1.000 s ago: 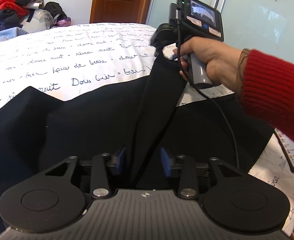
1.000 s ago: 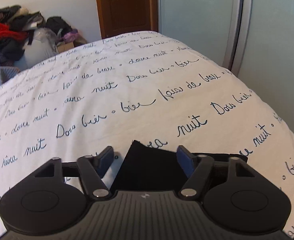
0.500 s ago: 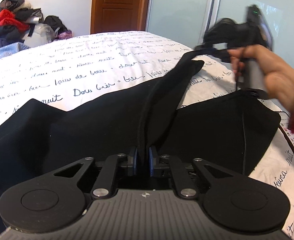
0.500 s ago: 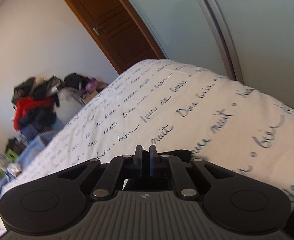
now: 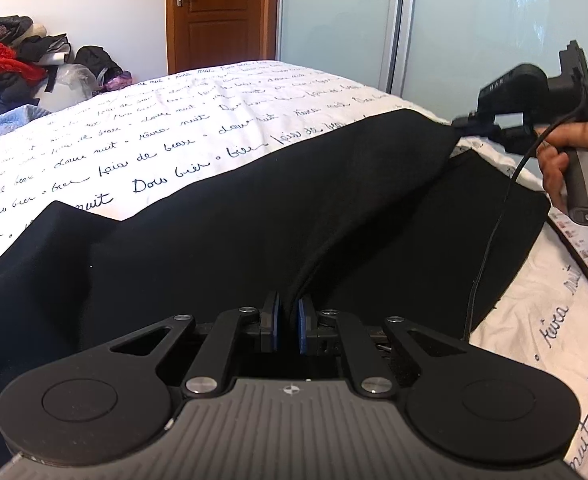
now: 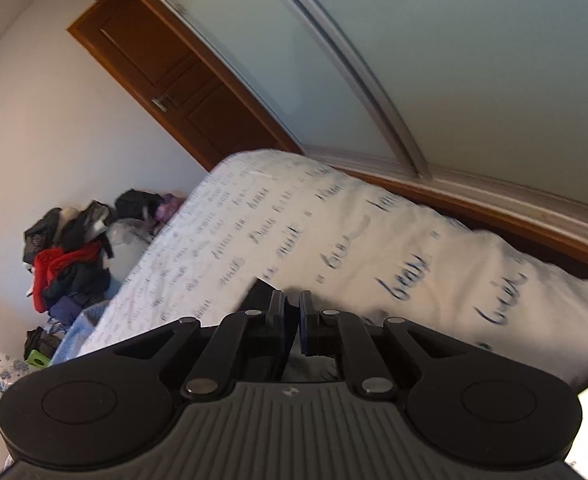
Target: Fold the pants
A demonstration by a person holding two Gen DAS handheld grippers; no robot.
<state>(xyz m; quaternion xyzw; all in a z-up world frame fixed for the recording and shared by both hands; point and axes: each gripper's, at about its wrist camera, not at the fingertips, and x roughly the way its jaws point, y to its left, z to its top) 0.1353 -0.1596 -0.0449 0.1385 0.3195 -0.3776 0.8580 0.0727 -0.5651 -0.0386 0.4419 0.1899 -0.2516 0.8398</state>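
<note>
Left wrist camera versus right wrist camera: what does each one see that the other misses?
Only the left view shows the black fabric pants spread out, the right gripper at their far edge, and a phone. Only the right view shows a green item on the floor. Both show the white script-printed bedspread, the brown wooden door, a clothes pile, and the left gripper clamping fabric.

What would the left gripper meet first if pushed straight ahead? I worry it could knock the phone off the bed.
The left gripper, shut on the black pants, points across that cloth toward the bedspread. It would likely meet more pants first. The phone lies well to the right.
</note>
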